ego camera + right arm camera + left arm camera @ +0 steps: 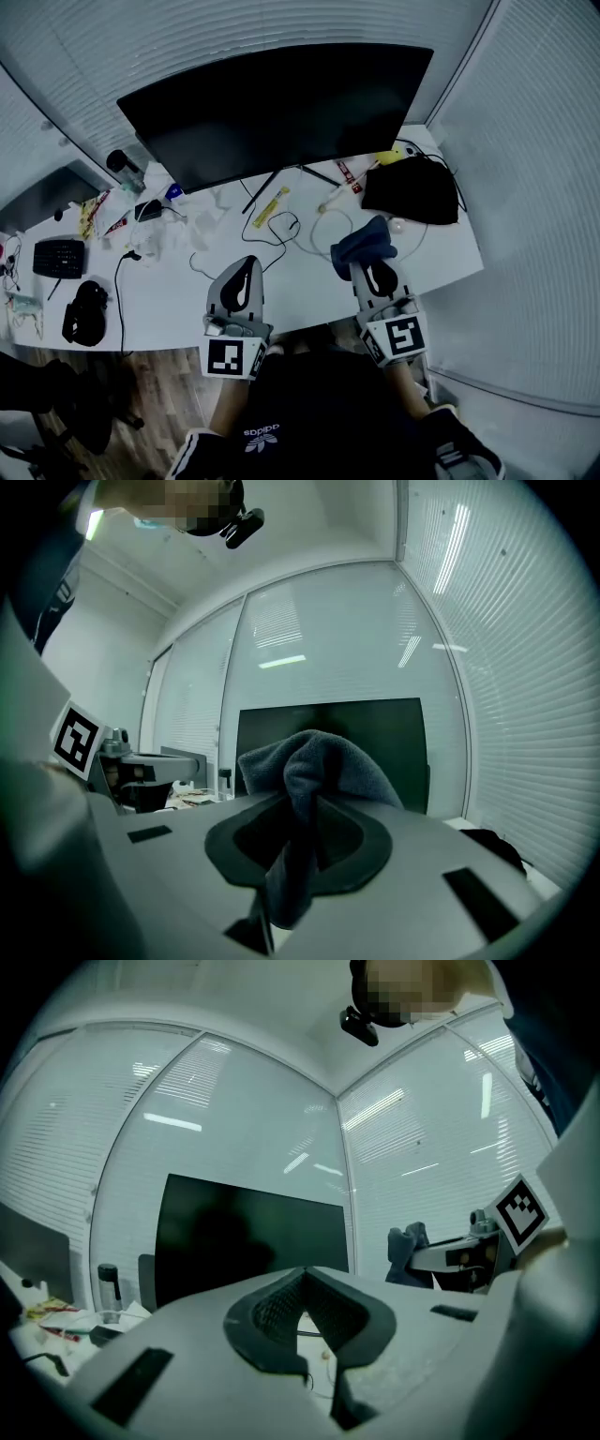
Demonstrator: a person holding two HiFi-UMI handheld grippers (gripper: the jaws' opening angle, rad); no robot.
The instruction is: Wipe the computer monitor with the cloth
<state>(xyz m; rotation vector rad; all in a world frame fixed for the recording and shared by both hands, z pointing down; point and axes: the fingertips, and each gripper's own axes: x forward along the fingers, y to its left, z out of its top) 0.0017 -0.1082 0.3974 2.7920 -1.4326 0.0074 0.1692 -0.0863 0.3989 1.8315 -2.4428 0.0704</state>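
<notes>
The blue-grey cloth [319, 761] is pinched in the clenched jaws of the right gripper [367, 255] above the white desk [309, 295], facing the dark monitor [281, 108], with the left gripper [246, 267] alongside, jaws closed on nothing, and a black bag [412, 190], contents unseen, at right.

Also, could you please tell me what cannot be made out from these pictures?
Monitor screen, head view: too dark to show dust or smears.
Cloth, right gripper view: its lower end disappears between the jaws.
Clutter at the desk's left, head view: too small to identify.
</notes>
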